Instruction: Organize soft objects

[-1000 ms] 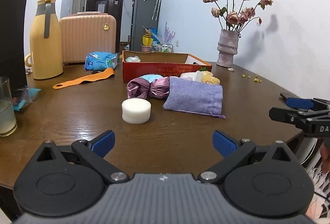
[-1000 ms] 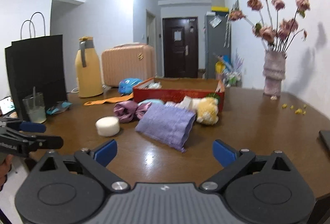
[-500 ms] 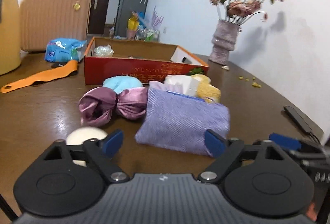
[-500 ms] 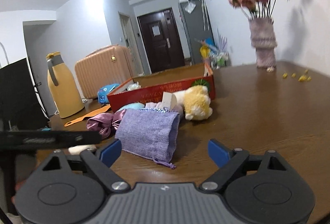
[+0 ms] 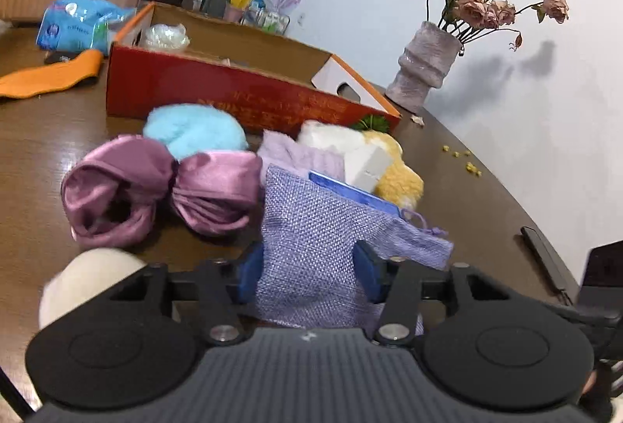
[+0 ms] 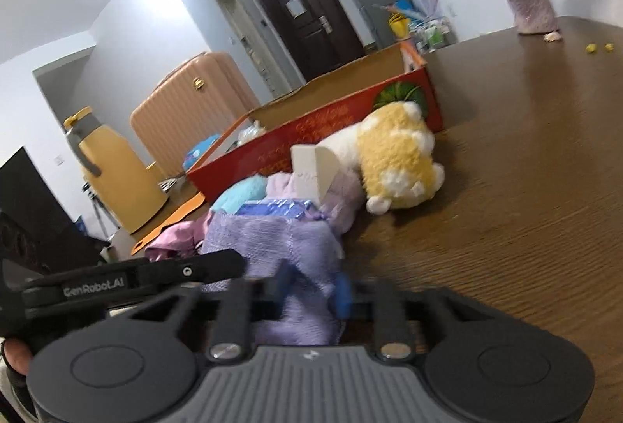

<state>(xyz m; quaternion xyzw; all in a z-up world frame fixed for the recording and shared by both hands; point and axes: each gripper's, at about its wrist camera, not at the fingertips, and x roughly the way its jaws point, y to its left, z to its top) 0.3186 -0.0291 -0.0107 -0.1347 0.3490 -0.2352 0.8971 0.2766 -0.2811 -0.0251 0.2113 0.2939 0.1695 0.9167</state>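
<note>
Lilac woven cloth fills the gap between the blue pads of both grippers: each one is pinched onto the near end of the same pouch [image 5: 323, 228]. The left gripper [image 5: 309, 273] has its pads pressed against the pouch's two sides, and the right gripper [image 6: 311, 290] bunches the fabric into a narrow fold between its pads. In the right wrist view the left gripper's black finger lies just beside the pouch on its left.

A blue packet [image 5: 350, 191] pokes from the pouch's open far end. Touching the pouch on the left is a purple satin bow [image 5: 155, 189], with a white round sponge [image 5: 89, 275] near the left gripper. Behind them lie a fluffy blue puff [image 5: 194, 129], a pale purple knit cloth [image 5: 296, 158], a small white box [image 6: 313, 170] and a yellow-and-white plush toy [image 6: 393, 158], all crowded together on the brown wooden table [image 6: 525, 189].

Just beyond stands a red cardboard box [image 5: 218, 92], open at the top. Further off are an orange strap [image 5: 46, 78], a blue plastic pack [image 5: 74, 23], a yellow jug [image 6: 113, 170], a pink suitcase [image 6: 183, 103] and a vase [image 5: 424, 64] of dried roses.
</note>
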